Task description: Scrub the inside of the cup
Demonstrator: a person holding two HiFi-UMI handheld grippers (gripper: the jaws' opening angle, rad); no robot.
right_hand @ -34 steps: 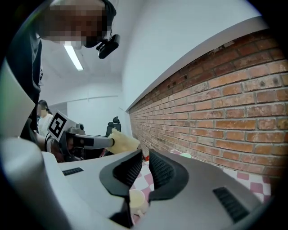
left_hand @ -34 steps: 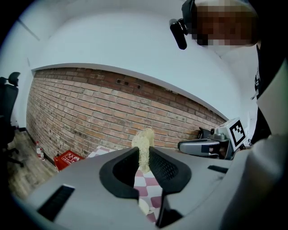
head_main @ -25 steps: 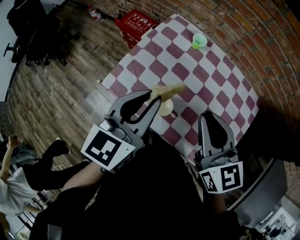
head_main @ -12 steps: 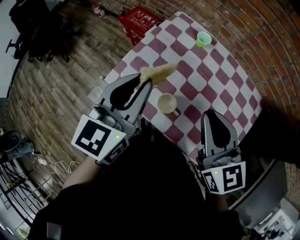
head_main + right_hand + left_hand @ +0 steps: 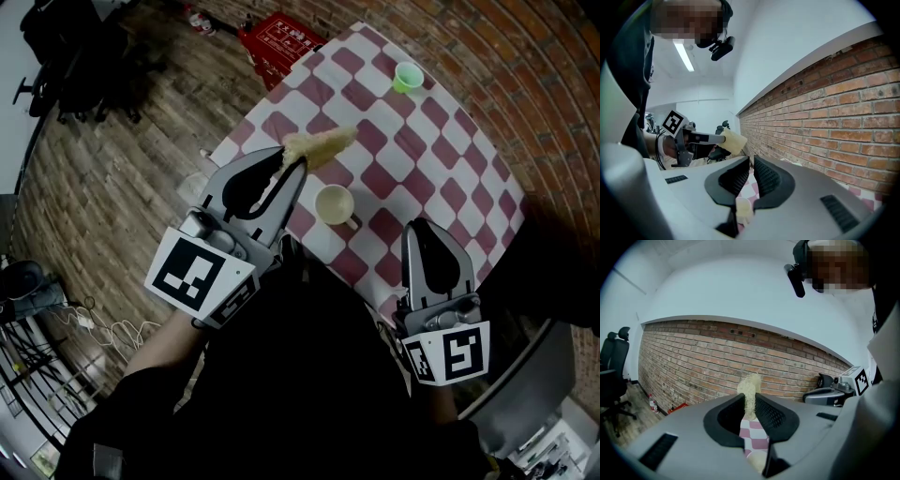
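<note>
Now I'm lifting the yellow fibrous scrubber (image 5: 321, 146), pinched in the left gripper (image 5: 286, 161), off the cream ceramic cup (image 5: 334, 203) beside it; right gripper (image 5: 423, 231) sitting closed, empty.

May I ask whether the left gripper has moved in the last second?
Yes. The left gripper, which overlapped the cup, now sits clear to its left.

A cream-coloured cup (image 5: 334, 203) with a small side handle is standing upright, mouth open, on the red-and-white checked tablecloth (image 5: 412, 159). A pale yellow fibrous loofah scrubber (image 5: 321, 147) is sticking out level from the left gripper (image 5: 292, 161), pinched between its jaws and clear of the cup.
</note>
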